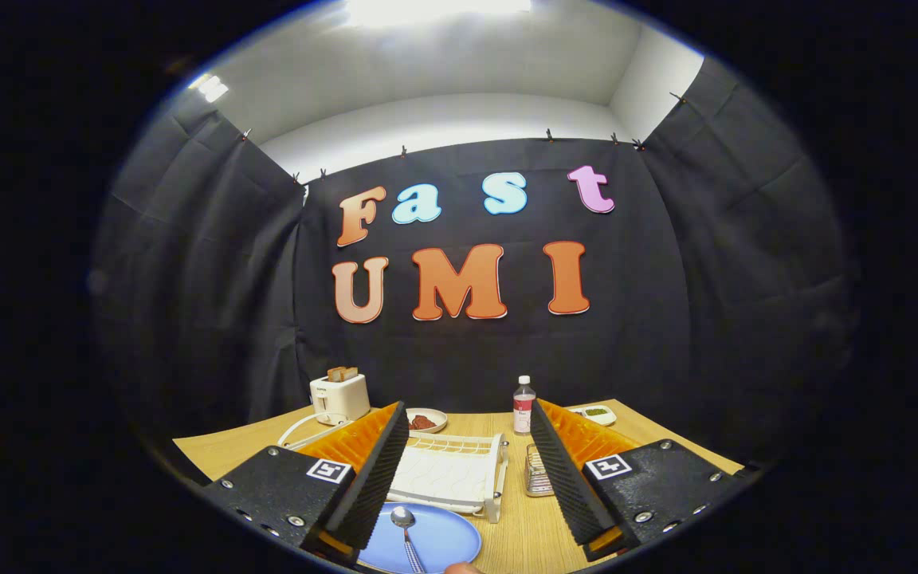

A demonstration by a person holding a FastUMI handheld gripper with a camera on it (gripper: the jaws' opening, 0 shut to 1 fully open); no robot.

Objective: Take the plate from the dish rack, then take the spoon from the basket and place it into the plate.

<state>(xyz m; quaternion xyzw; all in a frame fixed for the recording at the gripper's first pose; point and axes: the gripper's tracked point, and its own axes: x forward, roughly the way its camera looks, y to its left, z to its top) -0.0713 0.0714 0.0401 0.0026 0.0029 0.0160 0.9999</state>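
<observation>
We see our tool (468, 446) released, ribbed fingers spread wide. Between them, a shiny metal spoon (406, 530) lies in a round blue plate (443, 538) beside a white wire dish rack (451, 474) on the pale wooden surface (531, 534).

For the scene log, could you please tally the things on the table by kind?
Plate, blue, with the spoon lying in it: 1
Spoon: 1
Dish rack: 1
Wire basket: 1
Toaster: 1
Bottle: 1
Small food dishes: 2
Total: 9
The gripper is open above them.
</observation>
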